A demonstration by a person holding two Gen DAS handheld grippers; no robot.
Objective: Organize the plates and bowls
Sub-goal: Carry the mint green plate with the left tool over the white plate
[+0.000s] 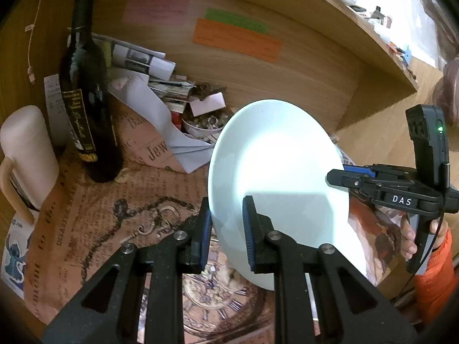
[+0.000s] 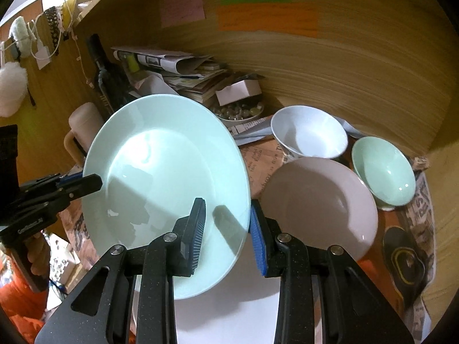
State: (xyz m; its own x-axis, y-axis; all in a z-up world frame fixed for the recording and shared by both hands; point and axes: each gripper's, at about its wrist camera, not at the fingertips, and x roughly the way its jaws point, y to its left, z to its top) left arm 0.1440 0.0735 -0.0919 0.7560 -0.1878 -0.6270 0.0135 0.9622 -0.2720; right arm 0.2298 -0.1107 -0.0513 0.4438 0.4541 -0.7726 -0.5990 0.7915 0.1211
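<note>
Plate (image 2: 160,172), pale green, hangs tilted in the air, pinched at two spots on its rim: the left gripper (image 1: 226,229) bites the edge at about seven o'clock in its own view, and the right gripper (image 2: 226,235) clamps the rim at about five o'clock in its view. Both claws are nearly closed, the pads pressing the thin rim from above and below.

Judging by the layout, this step is carrying the plate toward a stack. To do it well, keep both hands moving together so the rim does not twist between the pads, level the plate before lowering, and set it down flat rather than edge first. The likely target is the pink plate (image 2: 318,200) at three o'clock of the held one, or the white plate (image 2: 229,309) beneath it at six; I cannot tell which.

Beyond sit a white bowl (image 2: 309,134) and a green bowl (image 2: 384,169), at one and two o'clock.

The surface is a wooden desk nook (image 1: 287,66) covered with newsprint-patterned paper (image 1: 86,215). A dark bottle (image 1: 86,91), a pale mug (image 1: 25,154) and a heap of papers (image 1: 149,66) crowd the back left; coloured notes (image 1: 235,40) are stuck to the rear wall
</note>
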